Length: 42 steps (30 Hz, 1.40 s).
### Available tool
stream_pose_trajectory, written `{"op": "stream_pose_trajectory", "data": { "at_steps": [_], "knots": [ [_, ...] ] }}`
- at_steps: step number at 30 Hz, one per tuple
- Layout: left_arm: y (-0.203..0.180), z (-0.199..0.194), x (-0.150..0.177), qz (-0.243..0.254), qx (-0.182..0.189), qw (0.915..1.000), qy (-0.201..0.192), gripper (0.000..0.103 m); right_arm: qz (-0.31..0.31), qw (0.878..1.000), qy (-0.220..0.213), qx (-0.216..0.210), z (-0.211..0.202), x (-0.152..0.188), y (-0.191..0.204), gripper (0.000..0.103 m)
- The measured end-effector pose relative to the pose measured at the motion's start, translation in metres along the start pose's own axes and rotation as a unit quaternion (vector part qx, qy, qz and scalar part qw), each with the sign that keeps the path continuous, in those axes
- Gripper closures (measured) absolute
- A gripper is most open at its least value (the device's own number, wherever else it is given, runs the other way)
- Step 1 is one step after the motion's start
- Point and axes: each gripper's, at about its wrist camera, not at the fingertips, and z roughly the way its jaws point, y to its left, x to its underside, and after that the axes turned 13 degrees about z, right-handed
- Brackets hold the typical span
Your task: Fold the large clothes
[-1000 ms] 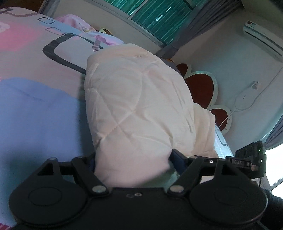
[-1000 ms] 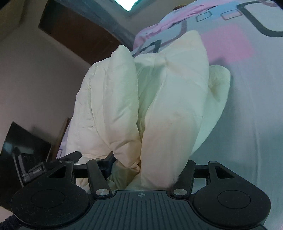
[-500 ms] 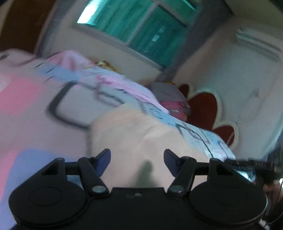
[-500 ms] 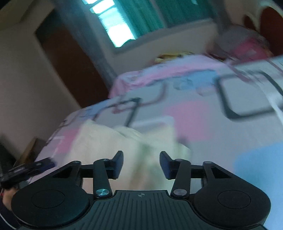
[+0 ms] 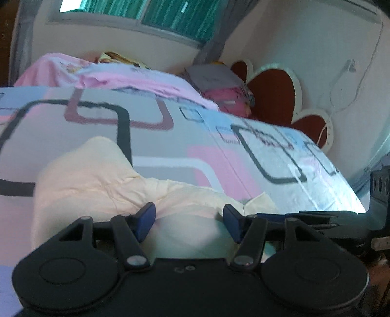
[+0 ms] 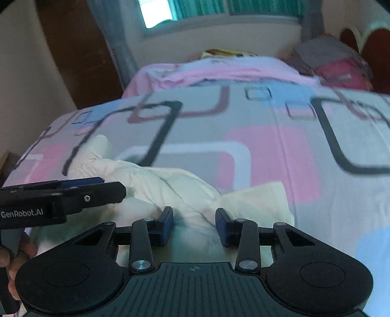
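A cream quilted garment (image 5: 102,180) lies bunched on the patterned bed sheet (image 5: 219,136), at the near edge of the bed. It also shows in the right wrist view (image 6: 170,190). My left gripper (image 5: 187,224) is open just above the garment, with nothing between the blue pads. My right gripper (image 6: 194,225) is open over the same garment, holding nothing. The left gripper's body (image 6: 61,197) reaches in from the left edge of the right wrist view.
A pink blanket (image 5: 117,75) and a pile of pillows (image 5: 219,85) lie at the far end of the bed. A red flower-shaped headboard (image 5: 273,92) stands against the right wall. A window with green curtains (image 6: 219,9) is behind the bed.
Both grippers held the garment up a second ago, then let go. It now lies on the bed, and both grippers are open and point along the bed.
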Motion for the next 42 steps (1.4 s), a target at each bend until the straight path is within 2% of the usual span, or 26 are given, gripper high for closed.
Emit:
{"op": "stream_pose_trajectory", "data": {
  "at_steps": [5,10,13,14,15,16,19,23,25,27,29,32,34,35,39,42],
  "knots": [
    [-0.009,0.020,0.005,0.044,-0.017,0.9986,0.025,0.044,0.021,1.000,-0.005,-0.009,0.011,0.009,-0.015,0.065],
    [-0.010,0.020,0.007,0.048,-0.019,0.9982,0.029,0.044,0.017,1.000,-0.001,-0.010,0.003,0.007,-0.014,0.065],
    [-0.010,0.002,0.006,0.039,-0.016,0.9990,0.012,0.042,0.011,1.000,-0.012,-0.001,-0.018,0.002,-0.008,0.064],
    [-0.011,-0.008,0.006,0.036,-0.015,0.9992,0.002,0.042,0.006,1.000,-0.020,-0.004,-0.028,0.002,-0.006,0.057],
    [-0.013,-0.020,0.007,0.037,-0.015,0.9992,-0.010,0.042,-0.001,1.000,-0.027,-0.008,-0.038,0.003,-0.004,0.043],
    [-0.016,-0.032,0.009,0.039,-0.016,0.9989,-0.020,0.042,-0.010,0.999,-0.036,-0.016,-0.051,0.004,0.000,0.040],
    [-0.027,-0.069,0.022,0.044,-0.022,0.9980,-0.040,0.042,-0.042,0.997,-0.045,-0.049,-0.085,0.015,0.010,0.040],
    [-0.048,-0.097,0.052,0.043,-0.029,0.9982,-0.031,0.042,-0.081,0.994,-0.019,-0.066,-0.104,0.041,0.017,0.040],
    [-0.055,-0.103,0.066,0.045,-0.038,0.9980,-0.024,0.042,-0.096,0.993,-0.003,-0.064,-0.102,0.054,0.017,0.040],
    [-0.058,-0.103,0.078,0.043,-0.048,0.9978,-0.018,0.042,-0.106,0.993,0.017,-0.042,-0.091,0.067,0.014,0.041],
    [-0.058,-0.100,0.085,0.040,-0.055,0.9976,-0.010,0.042,-0.098,0.994,0.029,-0.036,-0.079,0.077,0.005,0.041],
    [-0.058,-0.096,0.087,0.036,-0.066,0.9971,-0.008,0.043,-0.085,0.995,0.028,-0.038,-0.077,0.083,-0.001,0.041],
    [-0.062,-0.101,0.084,0.036,-0.077,0.9964,-0.006,0.043,-0.089,0.995,0.017,-0.034,-0.090,0.084,0.002,0.044],
    [-0.065,-0.107,0.083,0.034,-0.080,0.9961,-0.010,0.043,-0.089,0.995,0.009,-0.044,-0.101,0.085,0.002,0.048],
    [-0.082,-0.139,0.094,0.032,-0.085,0.9955,-0.027,0.044,-0.103,0.991,-0.014,-0.079,-0.144,0.096,0.002,0.051],
    [-0.096,-0.152,0.107,0.027,-0.091,0.9951,-0.026,0.044,-0.101,0.990,-0.005,-0.101,-0.161,0.110,0.002,0.058]
  ]
}}
